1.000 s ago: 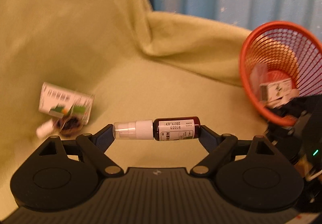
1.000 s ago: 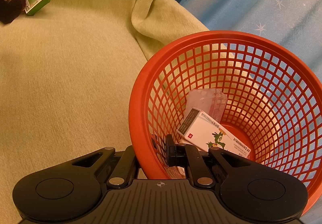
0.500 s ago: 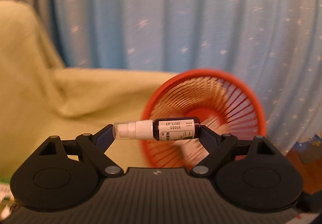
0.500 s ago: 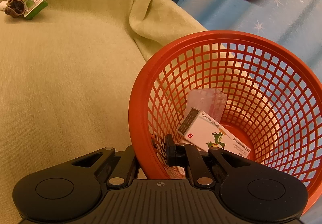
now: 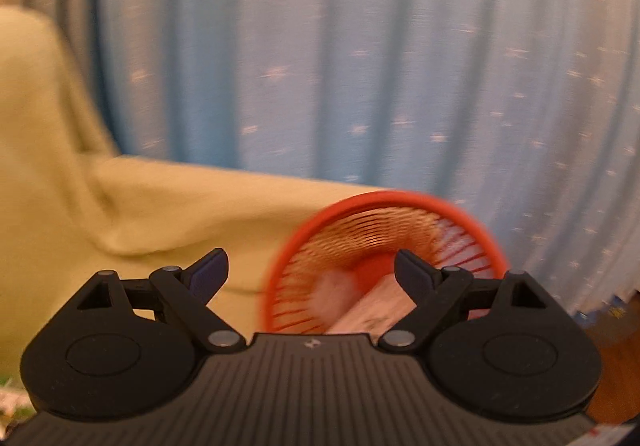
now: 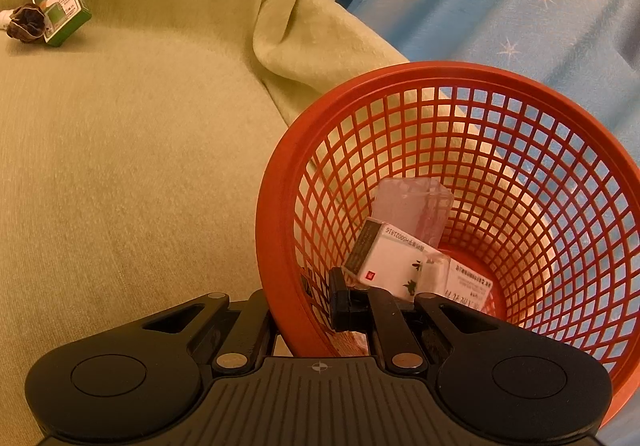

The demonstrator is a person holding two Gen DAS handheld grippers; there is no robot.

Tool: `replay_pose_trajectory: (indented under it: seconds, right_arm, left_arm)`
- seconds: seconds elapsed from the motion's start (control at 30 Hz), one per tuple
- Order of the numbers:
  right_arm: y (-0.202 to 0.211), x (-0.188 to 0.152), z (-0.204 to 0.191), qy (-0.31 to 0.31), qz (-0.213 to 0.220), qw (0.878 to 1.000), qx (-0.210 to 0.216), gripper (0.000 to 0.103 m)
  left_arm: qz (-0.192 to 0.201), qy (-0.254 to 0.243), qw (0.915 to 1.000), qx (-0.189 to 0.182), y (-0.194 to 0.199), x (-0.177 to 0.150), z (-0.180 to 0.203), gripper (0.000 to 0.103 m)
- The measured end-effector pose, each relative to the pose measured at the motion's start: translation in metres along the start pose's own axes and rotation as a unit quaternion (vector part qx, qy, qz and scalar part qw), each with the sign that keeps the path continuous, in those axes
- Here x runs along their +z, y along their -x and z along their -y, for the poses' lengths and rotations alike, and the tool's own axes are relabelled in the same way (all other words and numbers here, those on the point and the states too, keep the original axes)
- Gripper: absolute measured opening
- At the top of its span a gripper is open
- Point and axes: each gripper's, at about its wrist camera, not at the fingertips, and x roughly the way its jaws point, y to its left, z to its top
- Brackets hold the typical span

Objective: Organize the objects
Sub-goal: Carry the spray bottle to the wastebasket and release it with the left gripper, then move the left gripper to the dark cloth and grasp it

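The red basket (image 6: 280, 230) is clamped at its near rim by the closed right claw (image 6: 320, 306), presumably for steadying, while the left claw (image 5: 311, 274) is held empty, jaws wide, just above it.

One red basket (image 6: 280, 213), two boxes (image 6: 394, 260) (image 6: 60, 1), one clear packet (image 6: 412, 209), one dark bottle (image 6: 26, 21).

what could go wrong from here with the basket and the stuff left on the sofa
1. The right gripper pinches the red basket at one spot on its rim, and the basket looks tilted; a slip could spill the white box inside.
2. The left gripper is open and empty over the basket; lowering it could knock the rim.
3. The green box and dark bottle lie far off on the sofa, easy to miss.
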Motion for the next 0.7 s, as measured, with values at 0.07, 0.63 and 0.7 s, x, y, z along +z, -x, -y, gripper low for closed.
replay_pose_trajectory:
  seconds: [0.07, 0.63, 0.7]
  right_arm:
    - [0.0, 0.0, 0.0, -0.001, 0.0, 1.0, 0.0, 0.004]
    - [0.002, -0.003, 0.002, 0.005, -0.002, 1.0, -0.001, 0.005]
    - [0.002, -0.004, 0.002, 0.008, -0.002, 1.0, -0.001, 0.005]
  left_arm:
    - [-0.001, 0.021, 0.9993, 0.03, 0.009, -0.01, -0.021, 0.087]
    - [-0.058, 0.126, 0.9563, 0.257, 0.108, -0.141, -0.162, 0.088]
    - [-0.066, 0.131, 0.9509, 0.272, 0.117, -0.153, -0.172, 0.088]
